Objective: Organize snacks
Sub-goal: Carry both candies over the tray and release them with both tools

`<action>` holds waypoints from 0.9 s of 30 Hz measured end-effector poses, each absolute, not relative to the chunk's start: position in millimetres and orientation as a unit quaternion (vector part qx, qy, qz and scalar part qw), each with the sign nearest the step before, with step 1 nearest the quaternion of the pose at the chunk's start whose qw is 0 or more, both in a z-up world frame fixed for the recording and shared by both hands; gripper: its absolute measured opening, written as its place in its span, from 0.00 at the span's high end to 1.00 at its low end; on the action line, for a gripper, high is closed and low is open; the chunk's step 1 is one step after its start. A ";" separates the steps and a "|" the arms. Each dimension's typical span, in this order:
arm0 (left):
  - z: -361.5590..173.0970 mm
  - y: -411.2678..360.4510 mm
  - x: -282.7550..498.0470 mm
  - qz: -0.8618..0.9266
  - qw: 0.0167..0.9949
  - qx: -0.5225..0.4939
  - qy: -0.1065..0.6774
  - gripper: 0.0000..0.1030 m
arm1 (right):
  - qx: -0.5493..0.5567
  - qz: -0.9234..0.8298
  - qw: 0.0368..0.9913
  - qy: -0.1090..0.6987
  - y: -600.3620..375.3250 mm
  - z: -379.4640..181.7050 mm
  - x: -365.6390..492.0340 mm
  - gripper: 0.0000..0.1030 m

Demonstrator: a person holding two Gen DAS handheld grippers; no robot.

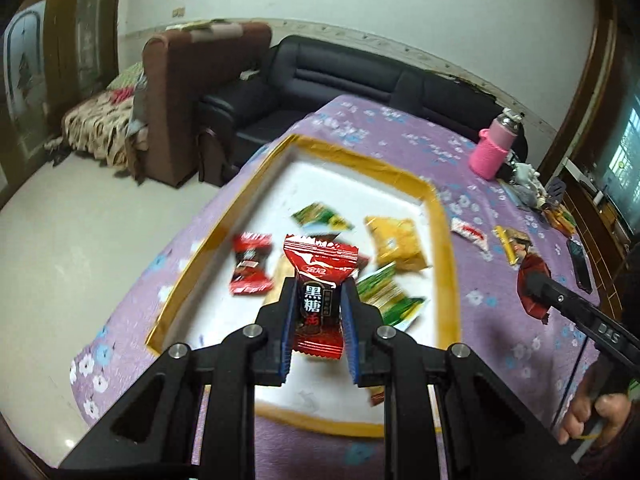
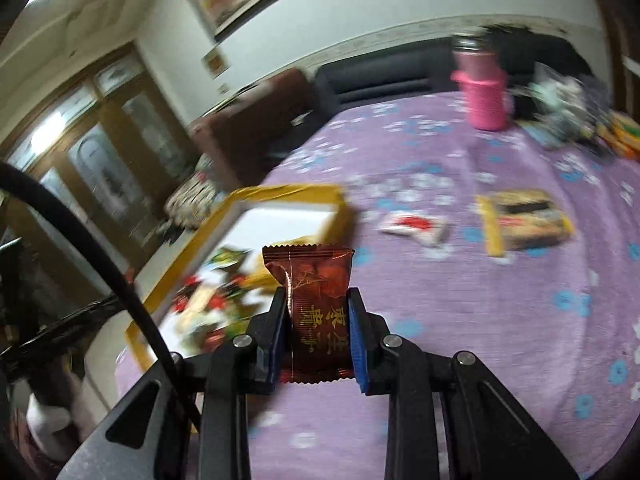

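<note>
My left gripper [image 1: 318,292] is shut on a red candy packet [image 1: 318,276] with black label and holds it above the white tray with gold rim [image 1: 444,240]. Several snack packets lie in the tray, among them a red one [image 1: 250,266], a yellow one [image 1: 396,242] and green ones [image 1: 322,218]. My right gripper [image 2: 318,300] is shut on a dark red-brown candy packet [image 2: 316,292] above the purple cloth, right of the tray [image 2: 340,212]. The right gripper [image 1: 532,286] with its packet also shows in the left wrist view.
On the purple flowered tablecloth [image 2: 480,312] lie a white-red packet [image 2: 416,226] and a yellow-brown packet [image 2: 524,220]. A pink bottle [image 1: 494,146] stands at the far side, with clutter and a phone [image 1: 580,264] to the right. Sofas stand behind the table.
</note>
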State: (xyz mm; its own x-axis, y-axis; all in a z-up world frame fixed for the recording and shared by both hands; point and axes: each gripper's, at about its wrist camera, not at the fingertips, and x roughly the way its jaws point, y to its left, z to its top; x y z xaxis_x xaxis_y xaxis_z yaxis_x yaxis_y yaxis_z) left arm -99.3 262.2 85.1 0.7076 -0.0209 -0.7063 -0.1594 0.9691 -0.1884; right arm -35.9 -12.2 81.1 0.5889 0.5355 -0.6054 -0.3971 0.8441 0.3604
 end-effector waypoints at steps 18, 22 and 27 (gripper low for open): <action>76.9 256.3 -106.1 0.058 0.924 -0.078 0.369 0.77 | 0.000 0.292 0.864 0.410 90.7 59.3 -40.6 0.74; 75.8 257.1 -103.9 0.059 0.923 -0.076 0.372 0.77 | -0.009 0.286 0.866 0.411 94.5 57.6 -39.7 0.74; 74.4 257.1 -102.2 0.060 0.922 -0.076 0.376 0.77 | -0.015 0.282 0.868 0.410 97.6 58.3 -37.0 0.74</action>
